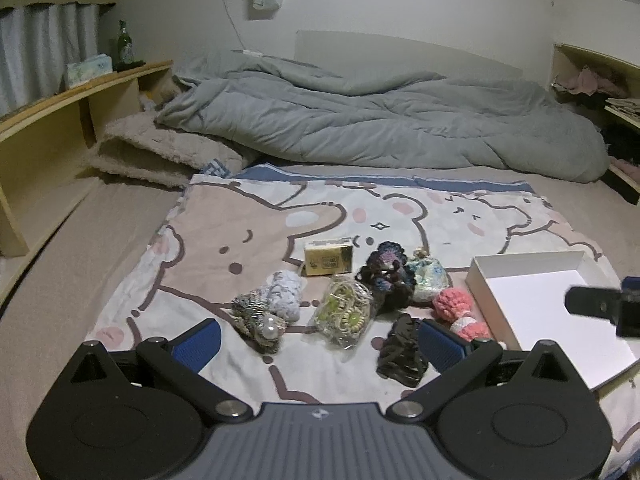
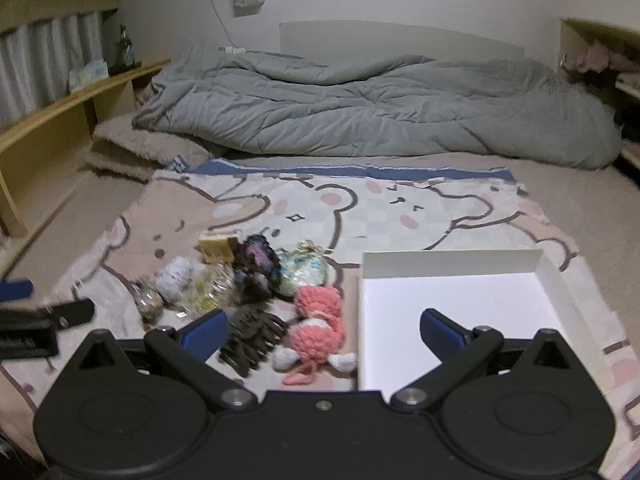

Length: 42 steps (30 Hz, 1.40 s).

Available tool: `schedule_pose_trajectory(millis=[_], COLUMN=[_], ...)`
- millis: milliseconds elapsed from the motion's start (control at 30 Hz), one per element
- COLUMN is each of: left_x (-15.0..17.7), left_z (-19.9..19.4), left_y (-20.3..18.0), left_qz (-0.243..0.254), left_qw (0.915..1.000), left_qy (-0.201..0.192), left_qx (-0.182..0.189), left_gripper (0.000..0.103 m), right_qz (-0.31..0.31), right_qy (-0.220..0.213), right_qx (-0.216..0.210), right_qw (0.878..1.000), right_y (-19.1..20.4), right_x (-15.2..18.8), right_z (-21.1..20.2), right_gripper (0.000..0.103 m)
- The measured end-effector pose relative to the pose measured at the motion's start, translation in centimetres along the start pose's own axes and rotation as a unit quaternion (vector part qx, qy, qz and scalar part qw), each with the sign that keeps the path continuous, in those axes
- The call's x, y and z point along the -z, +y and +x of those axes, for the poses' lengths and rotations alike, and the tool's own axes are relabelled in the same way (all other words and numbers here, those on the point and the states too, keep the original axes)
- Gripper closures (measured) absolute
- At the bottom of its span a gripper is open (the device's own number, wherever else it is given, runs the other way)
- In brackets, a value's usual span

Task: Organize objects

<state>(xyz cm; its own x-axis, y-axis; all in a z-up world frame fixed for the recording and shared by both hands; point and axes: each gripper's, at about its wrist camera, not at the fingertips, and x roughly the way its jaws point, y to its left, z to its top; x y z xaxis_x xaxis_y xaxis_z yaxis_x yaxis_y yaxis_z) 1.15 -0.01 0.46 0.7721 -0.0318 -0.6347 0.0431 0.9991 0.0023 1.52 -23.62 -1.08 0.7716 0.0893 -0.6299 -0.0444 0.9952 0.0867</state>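
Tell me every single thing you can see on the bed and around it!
box: 1, white, open, on the bear blanket, right of the pile
pink yarn toy: 1, pink and white, just left of the box
black hair clip: 1, nearest the camera
dark scrunchie: 1, purple-black, middle of the pile
pale pouch: 1, bluish white, right of the dark scrunchie
clear bag: 1, holds green-yellow bits
white scrunchie: 1, left side
pearl clip: 1, grey, far left
small carton: 1, yellow, behind the pile
bear blanket: 1, pink and cream
quilt: 1, grey, at the back
bottle: 1, green, on the left shelf
left tongs: open
right tongs: open
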Motion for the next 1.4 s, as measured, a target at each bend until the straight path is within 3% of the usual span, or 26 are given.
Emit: schedule_pose_trajectory(millis=[367,667,1000,1300,1400], left_x=[-4.3,-7.3,-7.4,-5.4,-4.6], left_z=[0.5,4.4,11.1,16.2,17.9], left_y=[1.6,3.6,5.8,8.9,9.5], left_qz=[0.005,-0.011,-0.064,-0.143,-0.159], left_qw=[0.9992,0.9981,0.9957,0.9838,0.9787], left_qy=[-0.041,-0.051,0.024,0.094,0.118], left_qx=[0.002,-0.032,-0.062,-0.054,-0.055], left_gripper=[0.0,0.0,0.004,0.019,0.02], right_qz=[0.032,0.043,0.083,0.133,0.13], right_qy=[-0.017,0.0,0.064,0.151,0.163], right_qx=[-0.024,-0.023,-0.03,-0.061,-0.058], right_qw=[0.999,0.999,0.994,0.978,0.976], right_y=[0.6,2.0,3.6,5.3,6.0], right_x=[-3.8,-6.5,-6.6,-3.1,-1.9], right_z=[0.6,3.8,9.7,15.8,17.0], right_gripper=[0.0,0.0,0.0,0.025,0.026])
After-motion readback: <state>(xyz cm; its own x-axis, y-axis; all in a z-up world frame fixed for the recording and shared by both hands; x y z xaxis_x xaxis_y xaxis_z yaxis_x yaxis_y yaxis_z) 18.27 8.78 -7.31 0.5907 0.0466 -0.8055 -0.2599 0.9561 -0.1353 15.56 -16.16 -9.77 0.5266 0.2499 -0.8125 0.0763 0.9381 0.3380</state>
